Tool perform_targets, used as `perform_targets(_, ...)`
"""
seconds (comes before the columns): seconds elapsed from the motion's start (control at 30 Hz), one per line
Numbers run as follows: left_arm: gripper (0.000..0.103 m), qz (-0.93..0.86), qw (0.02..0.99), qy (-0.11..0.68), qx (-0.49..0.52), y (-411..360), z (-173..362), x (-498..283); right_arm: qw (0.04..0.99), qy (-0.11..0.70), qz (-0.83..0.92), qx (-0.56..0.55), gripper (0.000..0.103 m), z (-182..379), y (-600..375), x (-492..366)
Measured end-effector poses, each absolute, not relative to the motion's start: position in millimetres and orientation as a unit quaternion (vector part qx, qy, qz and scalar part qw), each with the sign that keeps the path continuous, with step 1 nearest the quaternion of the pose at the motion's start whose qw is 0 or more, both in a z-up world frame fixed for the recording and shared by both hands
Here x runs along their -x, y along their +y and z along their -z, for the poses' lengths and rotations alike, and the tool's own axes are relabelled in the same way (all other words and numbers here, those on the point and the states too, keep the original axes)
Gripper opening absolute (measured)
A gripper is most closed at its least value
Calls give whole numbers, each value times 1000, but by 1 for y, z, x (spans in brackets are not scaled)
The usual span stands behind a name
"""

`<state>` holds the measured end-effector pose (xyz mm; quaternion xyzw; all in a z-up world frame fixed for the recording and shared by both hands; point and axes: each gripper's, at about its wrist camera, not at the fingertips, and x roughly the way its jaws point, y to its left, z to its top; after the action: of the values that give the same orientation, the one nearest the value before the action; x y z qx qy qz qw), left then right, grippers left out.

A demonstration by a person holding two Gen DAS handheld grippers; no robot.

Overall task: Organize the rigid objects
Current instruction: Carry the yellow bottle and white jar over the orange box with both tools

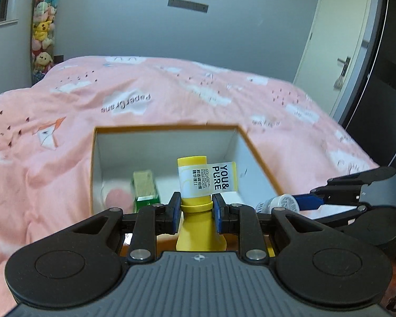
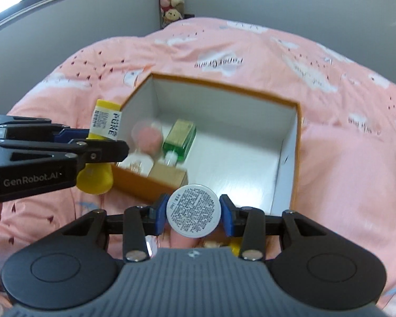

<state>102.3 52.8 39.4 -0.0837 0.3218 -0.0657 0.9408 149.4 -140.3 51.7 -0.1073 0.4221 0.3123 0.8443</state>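
Here, left gripper (image 1: pixel 195 210) clamped on yellow tube (image 1: pixel 195 185), right gripper (image 2: pixel 193 215) clamped on round white jar (image 2: pixel 193 210), near orange box (image 2: pixel 298 142).

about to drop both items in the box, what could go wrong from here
The yellow tube is pinched only at its neck by the left gripper, so its body could swing or slip out. It hangs near the box edge and might land on the pink bedding instead. The white jar in the right gripper is round between the fingers and could roll free, striking the green bottle inside.
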Motion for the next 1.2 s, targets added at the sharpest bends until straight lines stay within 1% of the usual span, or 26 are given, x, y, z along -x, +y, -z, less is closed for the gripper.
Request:
perform_targets(0.17, 27, 86, 942, 310, 99, 62, -41, -130, 843, 423, -313, 115, 41, -57, -136, -178)
perform_targets(0.37, 27, 94, 940, 311, 104, 83, -27, -163, 819, 464, -318, 112, 41, -39, -122, -216)
perform_targets(0.53, 27, 107, 929, 335, 112, 85, -3, -183, 791, 515, -317, 95, 41, -7, -114, -245)
perform_targets(0.63, 27, 107, 925, 354, 91, 77, 13, -195, 780, 536, -309, 94, 41, 11, -110, -259)
perform_targets(0.83, 27, 104, 902, 410, 91, 73, 42, -223, 767, 553, -307, 108, 41, 32, -105, -274)
perform_targets(1.0, 27, 97, 897, 419, 101, 73, 51, -241, 758, 566, -304, 113, 41, 48, -103, -285)
perform_targets(1.2, 27, 93, 889, 441, 83, 69, 61, -248, 751, 572, -307, 119, 41, 58, -96, -295)
